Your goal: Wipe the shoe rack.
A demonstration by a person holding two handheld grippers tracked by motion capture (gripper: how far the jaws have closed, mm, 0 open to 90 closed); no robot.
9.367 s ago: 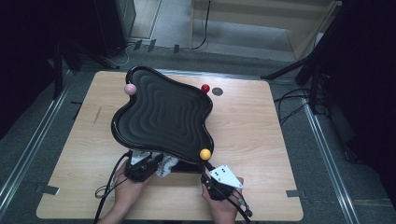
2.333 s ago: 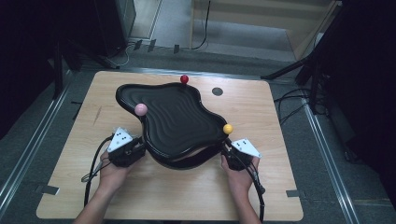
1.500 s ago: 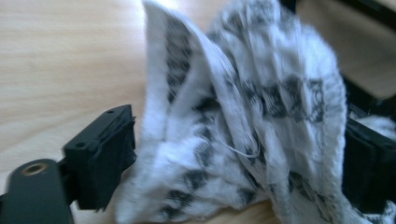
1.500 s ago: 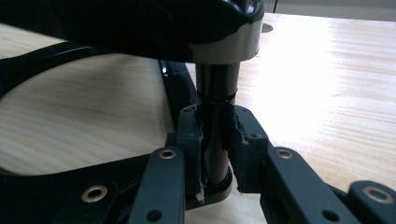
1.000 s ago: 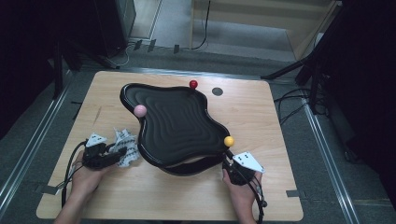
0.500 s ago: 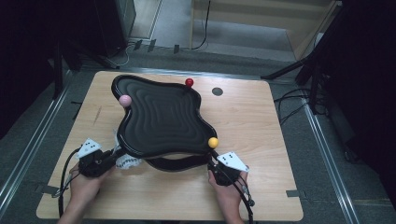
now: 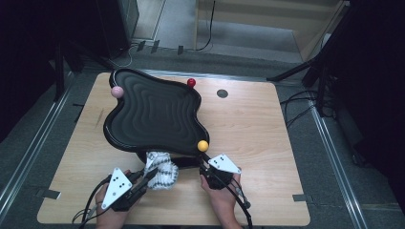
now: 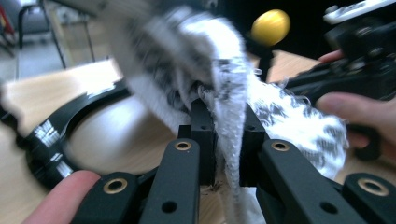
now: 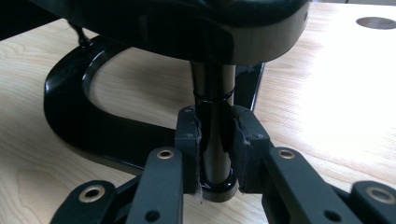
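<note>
With the left gripper (image 7: 152, 174) fingers clenched on the cloth (image 7: 161, 170) at the tabletop's (image 7: 248, 129) near edge and the right gripper (image 9: 213, 140) fingers grasping the stand post (image 9: 212, 121), wiping of the wavy black tray (image 7: 155, 112) appears unfinished.

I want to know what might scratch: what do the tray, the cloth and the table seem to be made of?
Tray: probably glossy black plastic or lacquer; its rippled surface shines.
Cloth: soft woven or knitted fabric, white with dark flecks; it shows frayed threads in the left gripper view.
Table: light wood or wood-look laminate, matt, with visible grain.
</note>
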